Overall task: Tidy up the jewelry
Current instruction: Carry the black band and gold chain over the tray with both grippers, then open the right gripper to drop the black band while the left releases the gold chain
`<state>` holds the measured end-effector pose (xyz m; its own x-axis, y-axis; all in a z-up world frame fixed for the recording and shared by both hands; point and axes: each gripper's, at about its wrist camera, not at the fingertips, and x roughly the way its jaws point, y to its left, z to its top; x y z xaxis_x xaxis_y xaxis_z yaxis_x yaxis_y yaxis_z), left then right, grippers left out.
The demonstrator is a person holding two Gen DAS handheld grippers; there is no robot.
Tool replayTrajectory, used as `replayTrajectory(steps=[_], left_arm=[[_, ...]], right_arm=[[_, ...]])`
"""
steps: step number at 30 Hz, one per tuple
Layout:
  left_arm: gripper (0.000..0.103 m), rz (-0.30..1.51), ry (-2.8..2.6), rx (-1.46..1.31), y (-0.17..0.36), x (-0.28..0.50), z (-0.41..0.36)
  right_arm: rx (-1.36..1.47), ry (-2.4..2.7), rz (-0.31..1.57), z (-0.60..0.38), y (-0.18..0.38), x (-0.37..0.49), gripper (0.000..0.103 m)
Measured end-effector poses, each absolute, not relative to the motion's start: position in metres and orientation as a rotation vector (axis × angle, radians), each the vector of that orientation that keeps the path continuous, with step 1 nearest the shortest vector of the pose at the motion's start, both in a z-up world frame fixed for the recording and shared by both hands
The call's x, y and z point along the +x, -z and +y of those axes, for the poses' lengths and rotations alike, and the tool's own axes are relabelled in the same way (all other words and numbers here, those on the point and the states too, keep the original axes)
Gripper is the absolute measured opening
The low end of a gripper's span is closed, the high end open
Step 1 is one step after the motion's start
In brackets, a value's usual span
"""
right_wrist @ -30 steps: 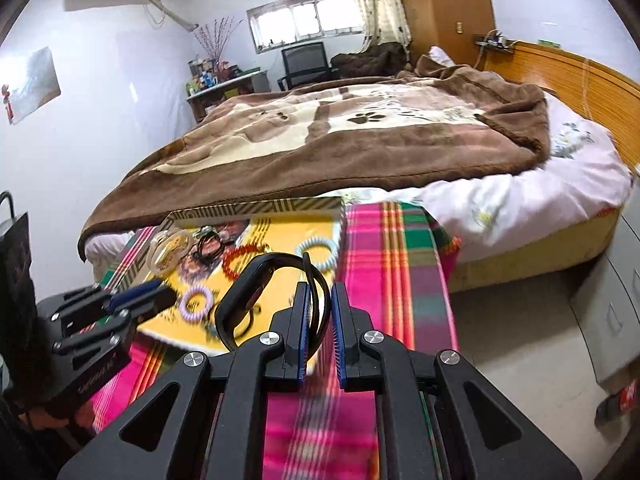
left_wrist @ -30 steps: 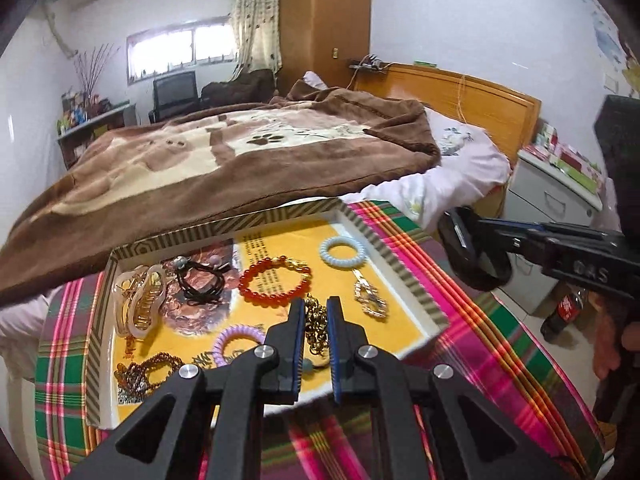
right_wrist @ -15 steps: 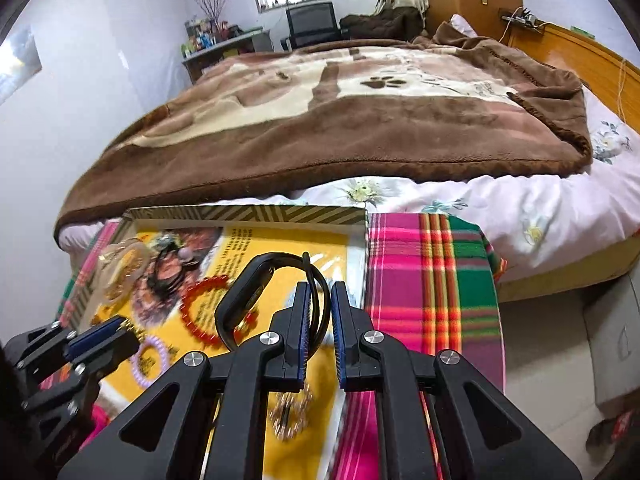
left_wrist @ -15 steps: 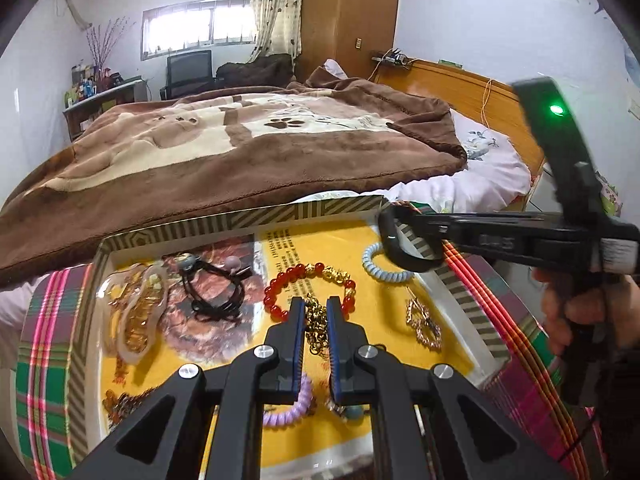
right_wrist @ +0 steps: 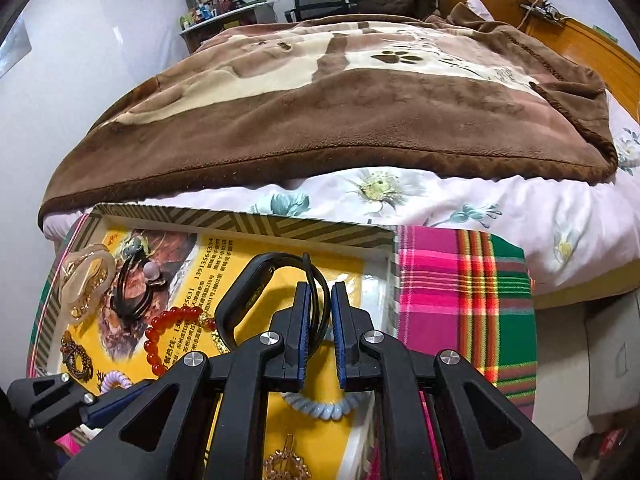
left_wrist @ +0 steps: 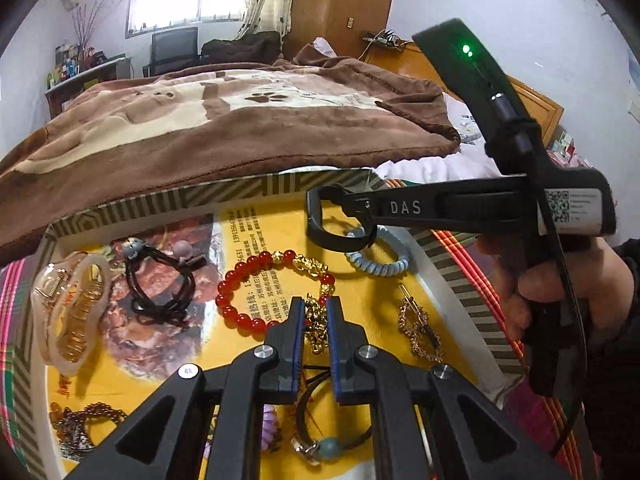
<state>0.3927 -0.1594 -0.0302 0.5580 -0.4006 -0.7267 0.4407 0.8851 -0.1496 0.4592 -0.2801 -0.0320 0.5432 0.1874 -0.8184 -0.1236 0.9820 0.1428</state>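
A shallow tray [left_wrist: 256,190] with a striped rim and a yellow printed floor sits on a plaid cloth [right_wrist: 464,292] at the foot of a bed covered by a brown blanket [right_wrist: 320,120]; the jewelry lies loose on the tray floor. The left gripper [left_wrist: 313,312] points down over the near middle of the tray, its jaws drawn close with only a narrow gap; a gold chain piece [left_wrist: 316,324] shows in that gap, and whether the pads press on it cannot be told from this view. The right gripper [right_wrist: 320,300] is held by a hand [left_wrist: 560,292] at the tray's right side; its jaws are pinched on the thin strap of a black wristband [right_wrist: 256,288], which hangs in the air above the far right part of the tray, over a pale blue coil hair tie [left_wrist: 380,256]. On the tray floor: a red bead bracelet [left_wrist: 256,284] at centre, touching the gold piece; a black hair tie [left_wrist: 160,280] left of it; a translucent hair claw [left_wrist: 72,312] at the left edge; a gold filigree brooch [left_wrist: 420,328] right of the left gripper; a purple coil tie [left_wrist: 269,426] and a cord bracelet with a green bead [left_wrist: 328,440] partly hidden beneath the left gripper's body; a dark beaded piece [left_wrist: 80,420] at the near left corner.
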Motion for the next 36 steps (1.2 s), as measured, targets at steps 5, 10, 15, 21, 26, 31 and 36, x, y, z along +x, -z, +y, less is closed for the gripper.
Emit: replayTrajectory(steps=[5, 10, 15, 21, 26, 31, 36], left_arm=[[0.011, 0.858, 0.490, 0.059, 0.035, 0.395, -0.162], [0.015, 0.854, 0.467, 0.078, 0.035, 0.391, -0.165], [0.056, 0.839, 0.453, 0.065, 0.031, 0.389, -0.162], [0.057, 0.836, 0.437, 0.058, 0.021, 0.378, -0.153], [0.065, 0.808, 0.404, 0.053, 0.005, 0.354, -0.141], [0.081, 0.774, 0.349, 0.041, -0.011, 0.322, -0.123], [0.084, 0.769, 0.291, 0.022, -0.019, 0.289, -0.102]], right_arm=[[0.064, -0.196, 0.987, -0.276, 0.034, 0.461, 0.011], [0.062, -0.187, 1.003, -0.276, 0.037, 0.465, 0.013], [0.077, -0.194, 0.986, -0.276, 0.032, 0.462, 0.018], [0.113, -0.201, 0.938, -0.281, 0.016, 0.446, 0.022], [0.161, -0.200, 0.870, -0.287, -0.006, 0.414, 0.024], [0.172, -0.215, 0.796, -0.284, -0.027, 0.367, 0.044], [0.165, -0.198, 0.741, -0.275, -0.034, 0.315, 0.044]])
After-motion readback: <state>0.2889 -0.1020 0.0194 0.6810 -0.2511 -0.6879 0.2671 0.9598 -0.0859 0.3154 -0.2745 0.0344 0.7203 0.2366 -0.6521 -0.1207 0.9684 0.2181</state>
